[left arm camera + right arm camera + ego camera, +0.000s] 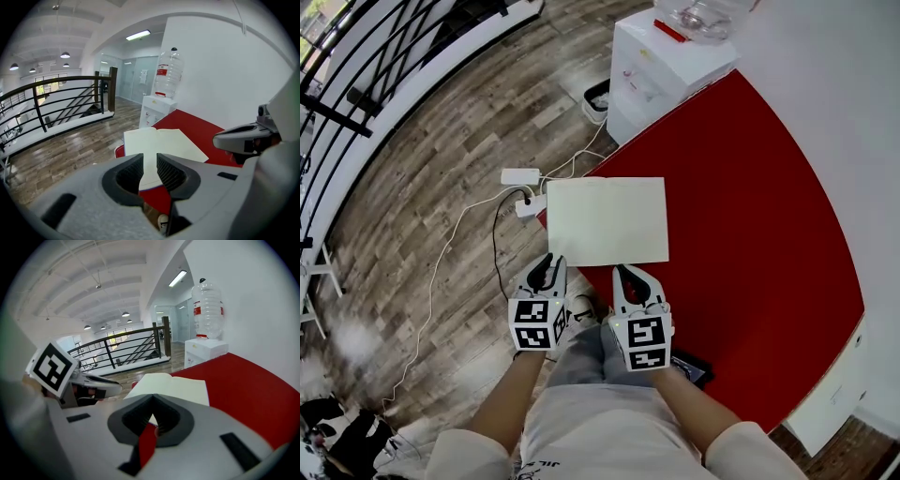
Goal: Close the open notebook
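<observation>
The open notebook (607, 220) lies flat on the red table (750, 244), blank cream pages up, near the table's left corner. Both grippers hover just short of its near edge, side by side. My left gripper (547, 269) is off the near left corner, over the floor; in the left gripper view its jaws (149, 168) stand a narrow gap apart, with the notebook (161, 143) showing beyond and nothing between them. My right gripper (628, 278) is at the near edge's right half; its fingertips (153, 404) meet, and the notebook (176, 386) lies ahead.
A white water dispenser (661, 61) with a large bottle (168, 72) stands beyond the table's far corner. A power strip and cables (523, 192) lie on the wooden floor left of the table. A black railing (356, 84) runs farther left. A white wall bounds the right.
</observation>
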Motion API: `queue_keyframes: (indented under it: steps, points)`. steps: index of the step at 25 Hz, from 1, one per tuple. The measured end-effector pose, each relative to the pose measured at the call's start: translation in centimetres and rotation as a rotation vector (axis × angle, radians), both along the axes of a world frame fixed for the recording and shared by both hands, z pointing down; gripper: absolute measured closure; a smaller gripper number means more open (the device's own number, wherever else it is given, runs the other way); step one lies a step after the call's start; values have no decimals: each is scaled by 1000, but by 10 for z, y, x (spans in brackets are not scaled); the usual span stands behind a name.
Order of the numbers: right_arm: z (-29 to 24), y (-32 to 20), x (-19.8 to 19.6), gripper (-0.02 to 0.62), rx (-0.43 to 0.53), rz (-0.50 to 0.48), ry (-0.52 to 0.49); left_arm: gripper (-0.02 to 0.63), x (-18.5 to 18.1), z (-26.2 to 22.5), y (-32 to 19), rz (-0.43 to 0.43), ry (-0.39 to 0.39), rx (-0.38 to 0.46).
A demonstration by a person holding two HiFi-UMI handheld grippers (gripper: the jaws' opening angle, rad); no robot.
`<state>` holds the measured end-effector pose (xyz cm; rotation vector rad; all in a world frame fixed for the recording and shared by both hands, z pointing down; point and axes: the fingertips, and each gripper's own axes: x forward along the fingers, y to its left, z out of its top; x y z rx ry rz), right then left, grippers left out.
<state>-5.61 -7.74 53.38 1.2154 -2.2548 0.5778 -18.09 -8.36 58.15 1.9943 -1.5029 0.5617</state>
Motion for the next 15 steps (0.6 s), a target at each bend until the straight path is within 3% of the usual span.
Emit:
queue_keyframes:
  steps: [5,15]
  points:
    - [7,6,-8,589,-18,-17,-4,456,-14,29,-3,-27,93,-82]
    - [21,17,-18,589,-61,-49,-21,414,-21,78,-7,-105,328,-216]
